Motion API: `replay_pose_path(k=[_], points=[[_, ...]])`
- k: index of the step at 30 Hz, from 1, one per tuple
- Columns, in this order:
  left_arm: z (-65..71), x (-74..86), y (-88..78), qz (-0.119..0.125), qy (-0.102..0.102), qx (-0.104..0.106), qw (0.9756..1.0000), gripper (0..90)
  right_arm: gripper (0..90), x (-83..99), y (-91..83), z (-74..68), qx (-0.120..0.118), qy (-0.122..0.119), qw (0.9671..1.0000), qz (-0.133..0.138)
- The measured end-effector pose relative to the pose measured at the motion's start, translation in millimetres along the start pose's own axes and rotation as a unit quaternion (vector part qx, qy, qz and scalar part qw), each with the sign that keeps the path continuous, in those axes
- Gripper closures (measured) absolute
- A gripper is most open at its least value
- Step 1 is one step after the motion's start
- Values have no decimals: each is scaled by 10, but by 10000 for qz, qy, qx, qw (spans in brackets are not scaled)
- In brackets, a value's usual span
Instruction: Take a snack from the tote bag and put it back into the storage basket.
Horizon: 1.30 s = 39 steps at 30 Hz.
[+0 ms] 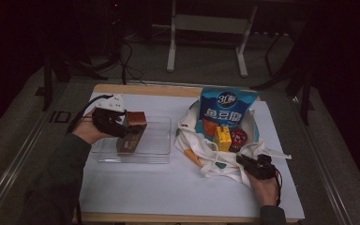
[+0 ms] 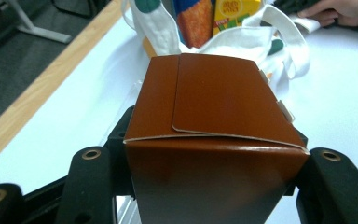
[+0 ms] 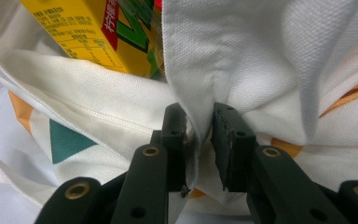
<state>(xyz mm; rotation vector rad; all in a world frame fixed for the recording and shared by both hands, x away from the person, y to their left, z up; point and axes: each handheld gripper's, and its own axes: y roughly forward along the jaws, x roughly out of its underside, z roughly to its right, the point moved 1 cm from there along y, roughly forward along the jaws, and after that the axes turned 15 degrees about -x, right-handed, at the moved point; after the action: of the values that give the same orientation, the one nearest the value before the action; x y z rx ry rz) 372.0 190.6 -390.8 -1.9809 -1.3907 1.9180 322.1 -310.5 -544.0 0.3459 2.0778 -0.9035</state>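
A brown carton (image 1: 132, 132) is clamped between the jaws of the left gripper (image 1: 122, 129) and is held tilted over the clear plastic tray (image 1: 157, 140) at the left of the white table (image 1: 168, 187), its folded top flap seen close up in the left gripper view. Over on the right, a fold of the white cloth bag (image 1: 201, 145) is pinched tight by the right gripper (image 1: 243, 161) at the bag's near rim. Inside the bag, a blue snack packet (image 1: 226, 112), a yellow drink box (image 1: 223, 138) and a red-lidded tin (image 1: 238, 137) are seen standing together.
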Motion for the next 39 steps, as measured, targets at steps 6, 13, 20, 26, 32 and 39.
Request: replay_pose_path(k=[6, 13, 20, 26, 32, 39], points=[[83, -16, 136, -261, 207, 183, 9993, 430, 746, 0, 0, 3, -1, -7, 10000, 6], [156, -77, 251, -340, 307, 351, 9983, 422, 745, 0, 0, 4, -6, 1, 10000, 6], [201, -103, 351, -347, 149, 518, 9979, 400, 744, 0, 0, 3, -3, -2, 10000, 7], [285, -116, 516, -315, 42, 716, 9969, 380, 745, 0, 0, 3, -3, -1, 10000, 7], [356, -147, 649, -459, 59, 815, 9956, 366, 744, 0, -1, 6, -13, 2, 10000, 6], [390, -127, 724, -554, -25, 987, 9936, 348, 733, 0, -1, 7, -25, 5, 10000, 3]])
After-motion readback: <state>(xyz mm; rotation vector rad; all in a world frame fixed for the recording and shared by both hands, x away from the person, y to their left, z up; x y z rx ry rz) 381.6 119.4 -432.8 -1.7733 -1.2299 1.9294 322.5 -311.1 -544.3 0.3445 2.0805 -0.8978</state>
